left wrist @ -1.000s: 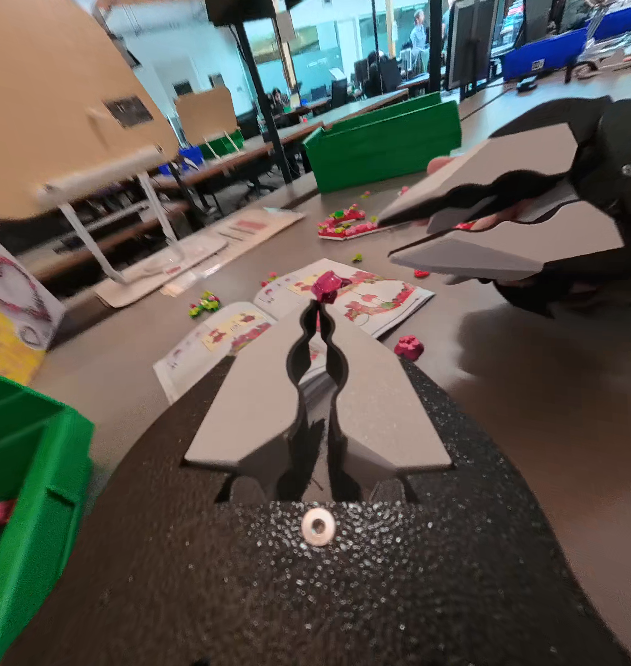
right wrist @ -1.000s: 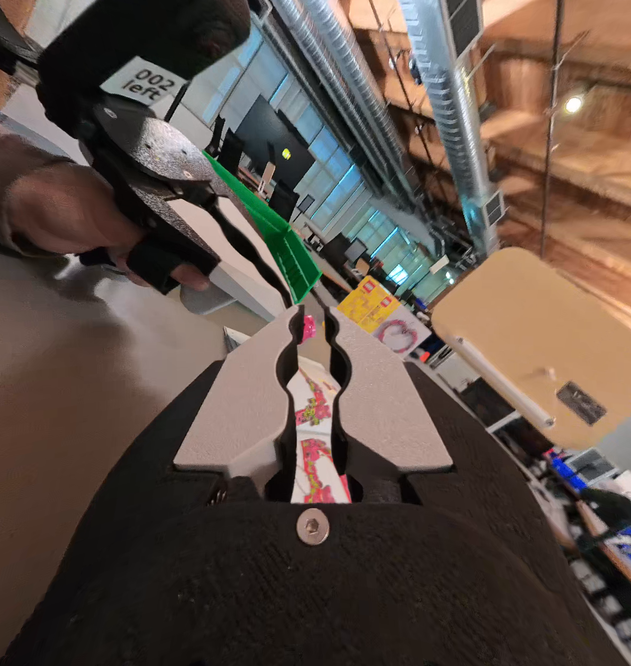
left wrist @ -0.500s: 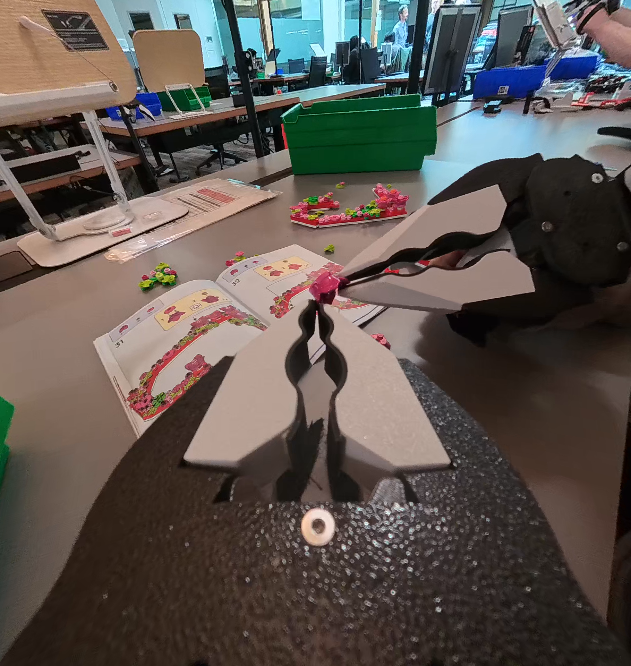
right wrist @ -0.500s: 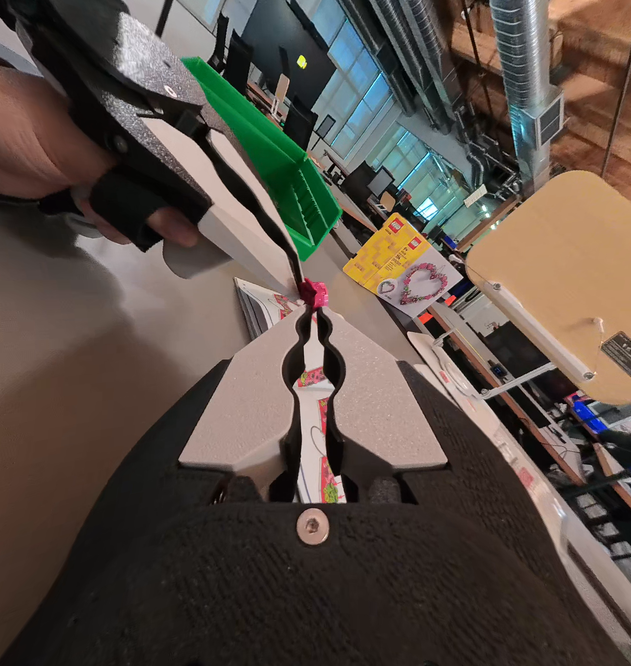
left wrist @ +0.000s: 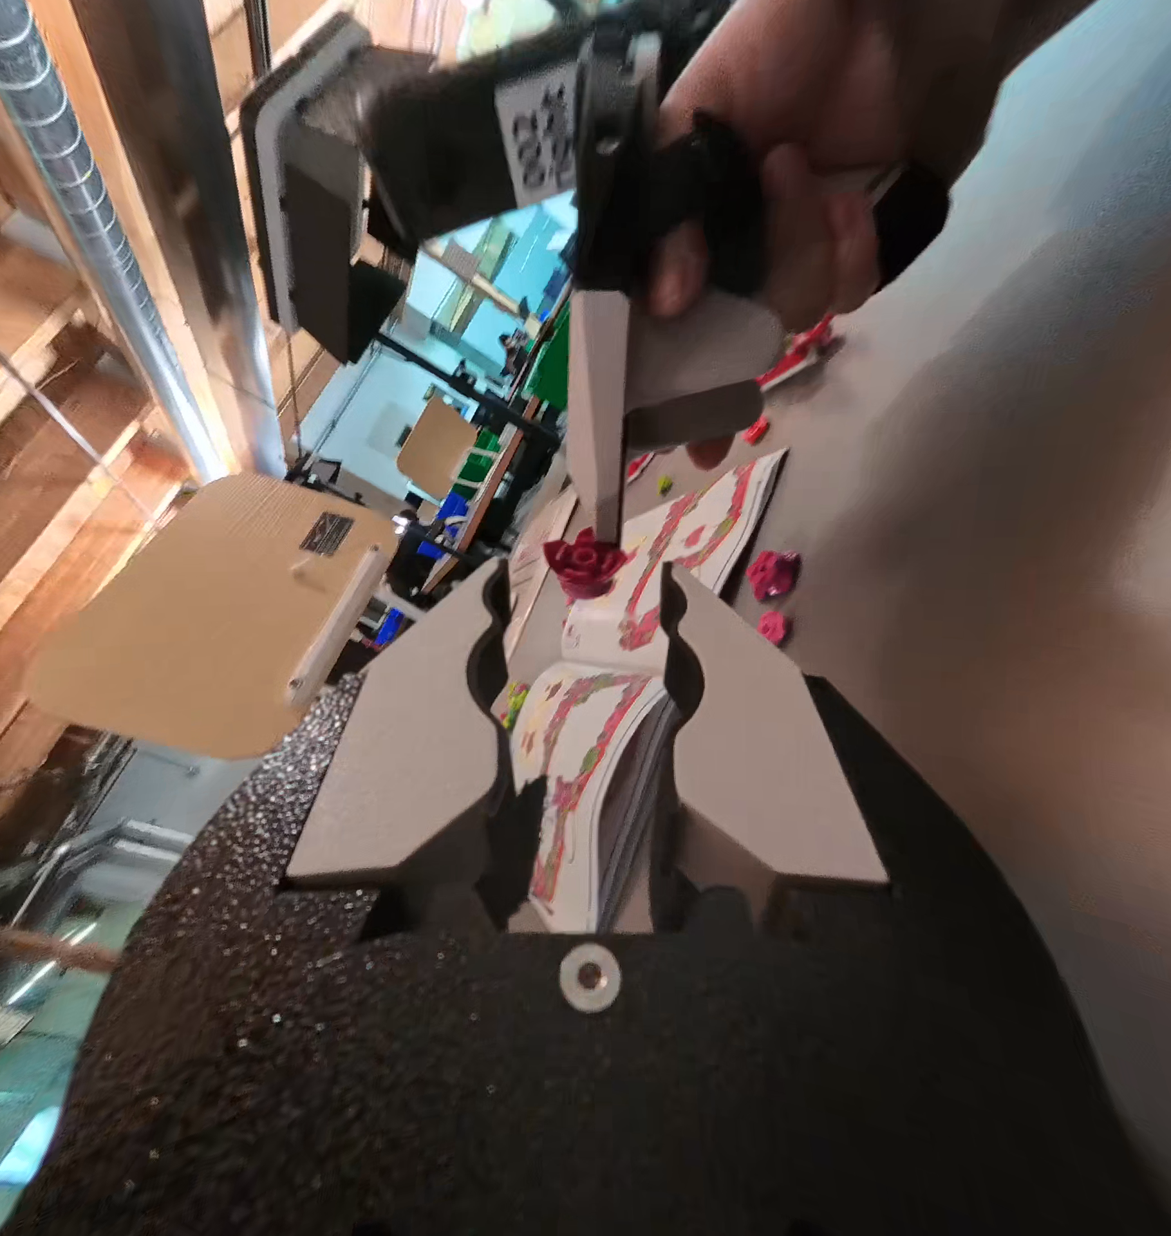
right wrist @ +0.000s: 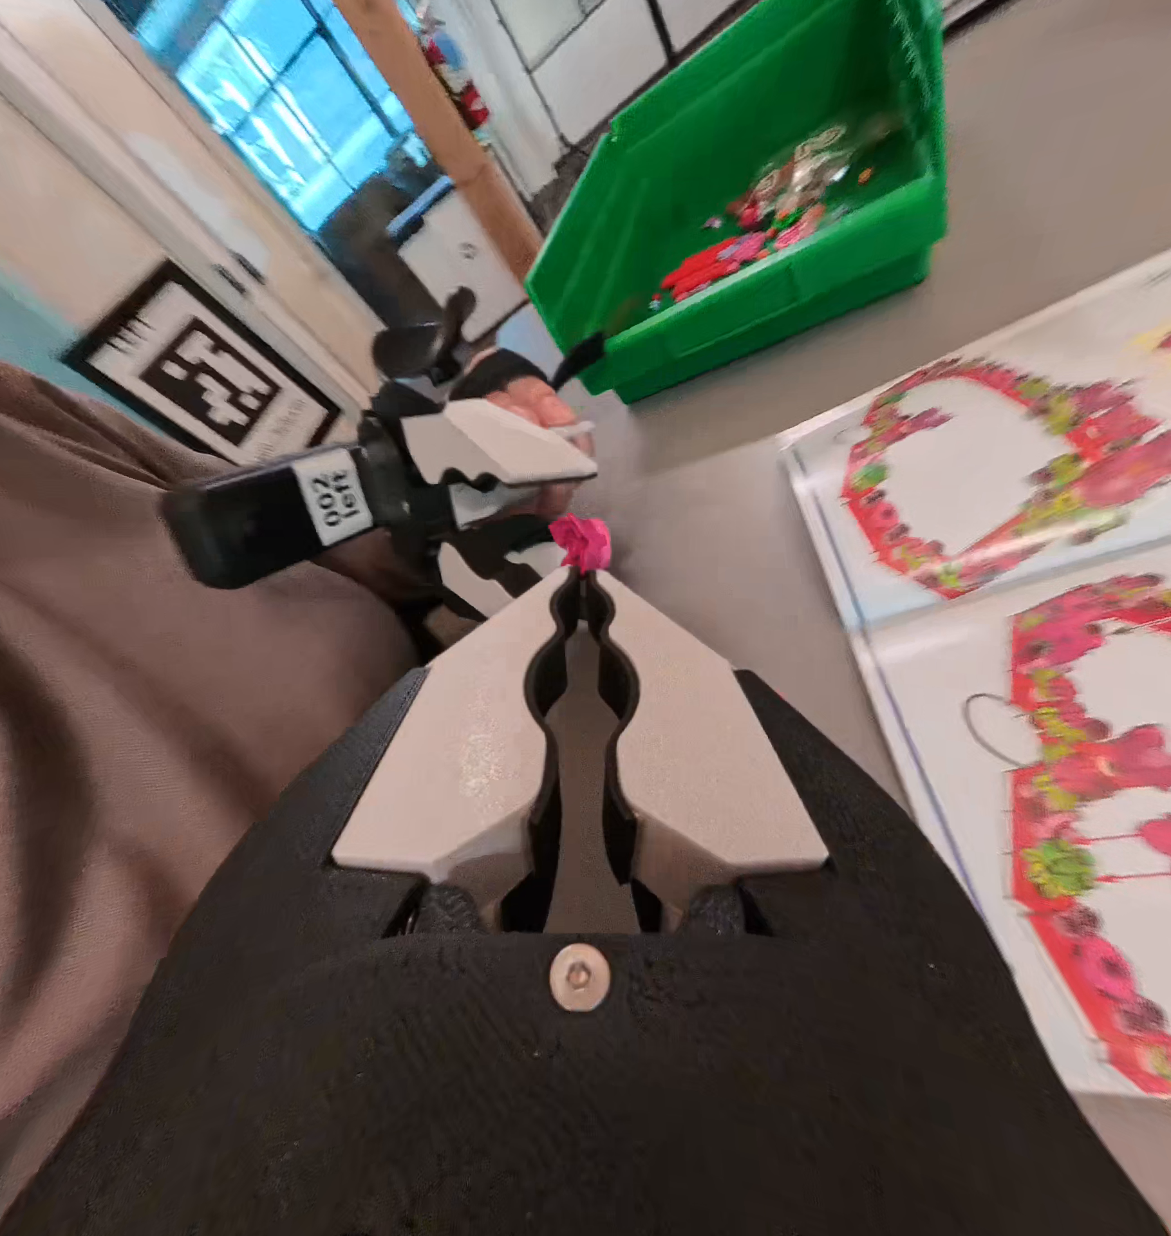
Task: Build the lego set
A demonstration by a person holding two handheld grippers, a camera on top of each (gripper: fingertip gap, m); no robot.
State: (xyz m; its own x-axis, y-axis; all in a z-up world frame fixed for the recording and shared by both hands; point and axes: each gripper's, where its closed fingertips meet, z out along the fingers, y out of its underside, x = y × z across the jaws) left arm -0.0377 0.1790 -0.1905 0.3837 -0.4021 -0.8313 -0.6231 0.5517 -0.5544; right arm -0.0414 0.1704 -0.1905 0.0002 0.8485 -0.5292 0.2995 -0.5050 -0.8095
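A small magenta flower piece (left wrist: 582,562) hangs in the air above the open instruction booklet (left wrist: 589,736). My right gripper (left wrist: 606,528) comes down from above and is shut on it. In the right wrist view the flower piece (right wrist: 579,542) sits pinched at my right gripper's (right wrist: 579,578) tips. My left gripper (left wrist: 582,572) is open, with its fingertips on either side of the piece and apart from it. It also shows in the right wrist view (right wrist: 562,505), open, just behind the piece.
Two loose magenta pieces (left wrist: 773,575) lie on the grey table beside the booklet (right wrist: 970,468). A partly built red assembly (left wrist: 796,354) lies farther off. A green bin (right wrist: 736,321) with loose bricks stands beyond. A beige lamp panel (left wrist: 201,615) is at the left. Only a small space, under 4 cm, lies between the two pairs of fingers.
My left gripper held the flower piece, then opened and let it go. My right gripper closed on the piece and now holds it. Both grippers have rolled sharply.
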